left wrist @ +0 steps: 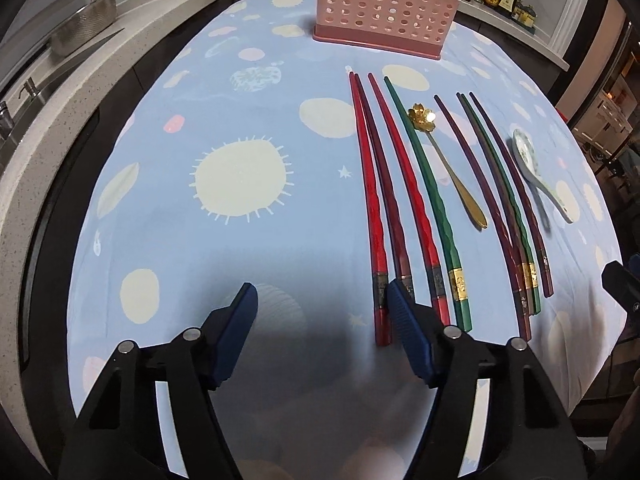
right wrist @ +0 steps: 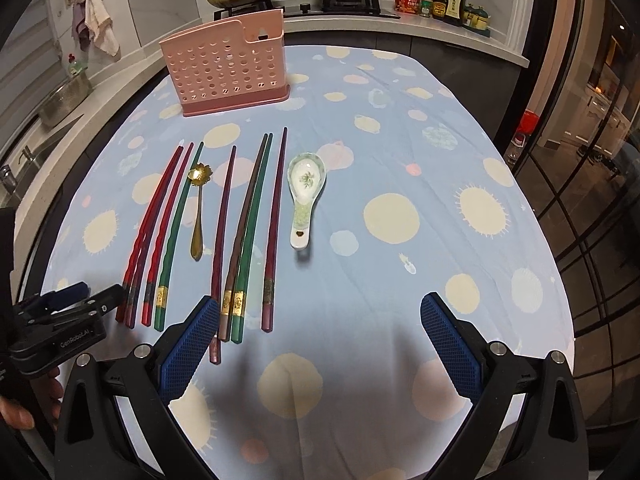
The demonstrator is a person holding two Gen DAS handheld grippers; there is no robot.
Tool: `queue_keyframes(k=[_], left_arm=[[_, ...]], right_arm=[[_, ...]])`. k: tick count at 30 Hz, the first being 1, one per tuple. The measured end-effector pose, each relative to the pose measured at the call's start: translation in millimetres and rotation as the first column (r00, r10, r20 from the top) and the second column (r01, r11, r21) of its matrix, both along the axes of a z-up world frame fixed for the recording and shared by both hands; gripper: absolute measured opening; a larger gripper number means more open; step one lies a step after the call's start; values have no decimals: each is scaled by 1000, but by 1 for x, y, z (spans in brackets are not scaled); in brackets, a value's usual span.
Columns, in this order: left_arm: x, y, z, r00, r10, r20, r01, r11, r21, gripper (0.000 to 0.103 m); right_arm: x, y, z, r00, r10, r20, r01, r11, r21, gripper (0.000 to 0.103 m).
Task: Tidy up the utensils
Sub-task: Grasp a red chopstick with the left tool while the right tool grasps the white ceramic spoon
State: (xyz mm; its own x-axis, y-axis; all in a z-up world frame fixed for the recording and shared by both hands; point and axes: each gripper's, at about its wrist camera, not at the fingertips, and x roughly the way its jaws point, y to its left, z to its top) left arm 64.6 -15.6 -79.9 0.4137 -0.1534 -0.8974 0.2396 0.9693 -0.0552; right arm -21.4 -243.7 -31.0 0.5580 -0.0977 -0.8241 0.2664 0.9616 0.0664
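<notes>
I am holding my left tongs (left wrist: 322, 308) parted over the table (left wrist: 240, 240), nothing between the ribbed blue pads; the right-hand pad (left wrist: 404, 312) is covering the butt ends of the leftmost chopsticks. My right tongs (right wrist: 316, 324) are standing wide and empty. The lacquered chopsticks (left wrist: 416, 208), faceted and tapering, red, green and purple with metal bands, are lying in a row in front of the perforated pink plastic holder (left wrist: 384, 4), whose top is being cut off in the left view. Among them are lying a gold flower-bowled spoon (left wrist: 444, 160) and, on the right, a glazed ceramic spoon (right wrist: 305, 196). The cloth is showing pale dots
</notes>
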Motion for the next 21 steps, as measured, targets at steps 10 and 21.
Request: queue_keyframes(k=[10, 21], left_arm=[[1, 2, 1, 999, -37, 8, 38, 999, -16, 19], [4, 3, 0, 999, -35, 0, 35, 999, -31, 9]], right_arm=[[26, -9, -2, 1000, 3, 6, -3, 999, 43, 75], [64, -31, -15, 1000, -23, 3, 22, 983, 182, 25]])
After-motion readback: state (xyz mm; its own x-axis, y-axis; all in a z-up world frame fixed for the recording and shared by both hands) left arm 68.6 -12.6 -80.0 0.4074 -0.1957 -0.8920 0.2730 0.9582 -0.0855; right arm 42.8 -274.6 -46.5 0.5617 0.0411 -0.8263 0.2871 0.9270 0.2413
